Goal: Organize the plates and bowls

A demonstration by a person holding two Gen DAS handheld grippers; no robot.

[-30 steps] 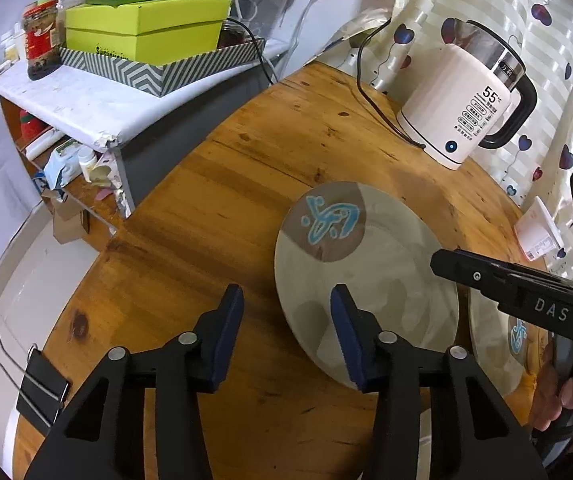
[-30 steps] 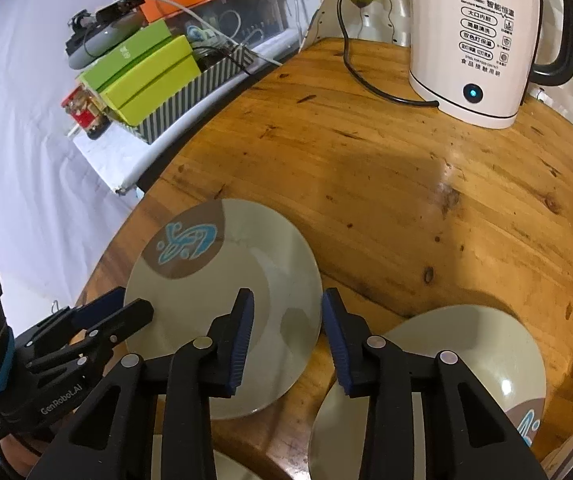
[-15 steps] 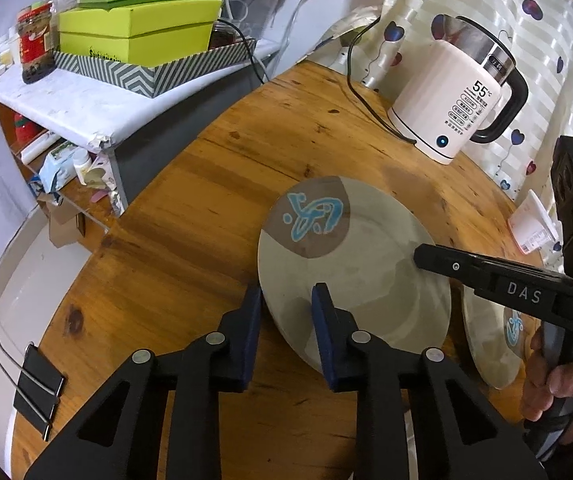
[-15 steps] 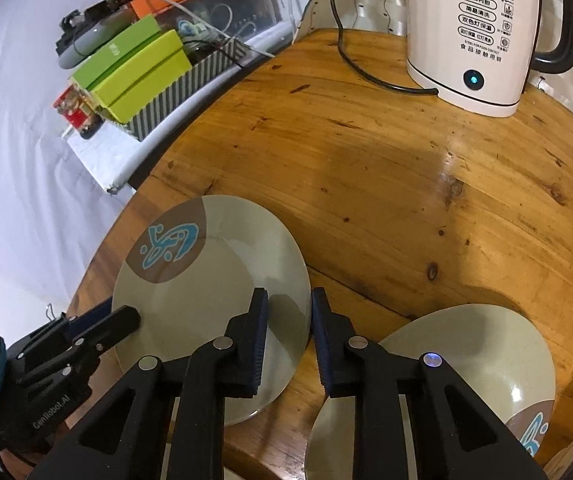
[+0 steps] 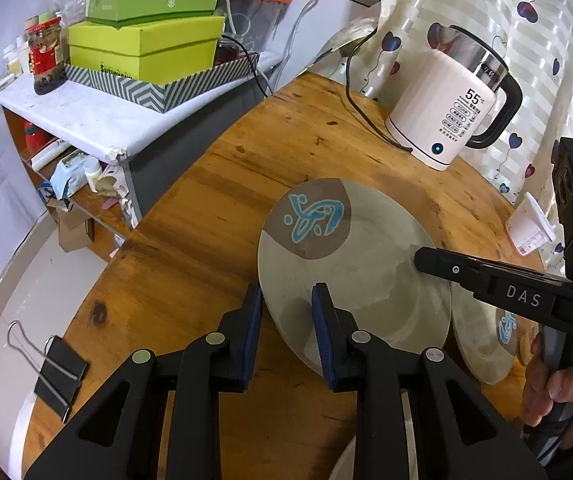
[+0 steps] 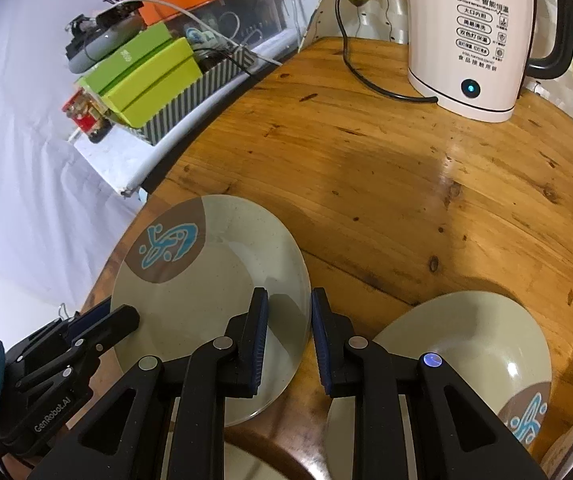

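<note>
A grey-green plate [image 5: 366,264] with a brown patch and a blue motif lies on the round wooden table [image 5: 206,240]. My left gripper [image 5: 286,320] is shut on its near left rim, one blue pad on each side of the edge. My right gripper [image 6: 288,320] is shut on the same plate [image 6: 206,300] at the opposite rim; its black finger [image 5: 446,270] reaches over the plate from the right in the left wrist view. A second matching plate [image 6: 466,348] lies to the right of the held one, partly behind the right gripper.
A white electric kettle [image 6: 474,36] with its black cord stands at the table's far side. Beyond the left table edge, a shelf holds green boxes [image 5: 142,48]. A black binder clip [image 5: 58,376] lies near the front-left edge. Another pale dish rim [image 6: 246,464] shows below the grippers.
Both grippers have narrowed from open onto the plate's rim, left on the near left edge, right on the opposite edge. The hands have barely shifted since.
</note>
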